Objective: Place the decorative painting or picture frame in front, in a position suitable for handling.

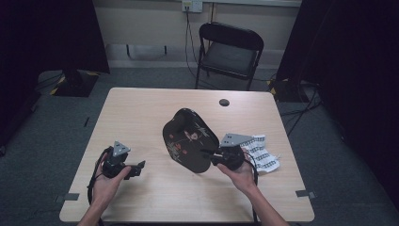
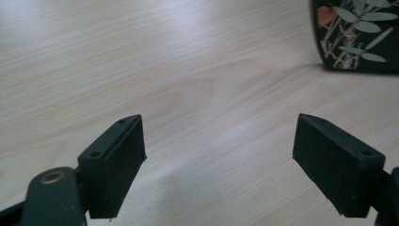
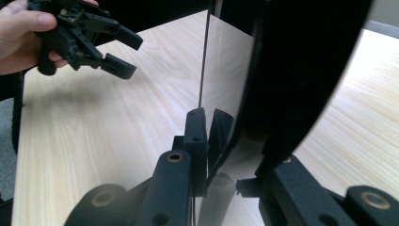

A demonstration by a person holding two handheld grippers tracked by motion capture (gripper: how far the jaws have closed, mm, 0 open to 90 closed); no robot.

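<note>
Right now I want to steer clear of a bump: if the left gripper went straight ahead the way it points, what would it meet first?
Probably the bare table, since the open left gripper looks slightly down at the wood. The black floral tray sits off to one side, though depth is unclear.
</note>
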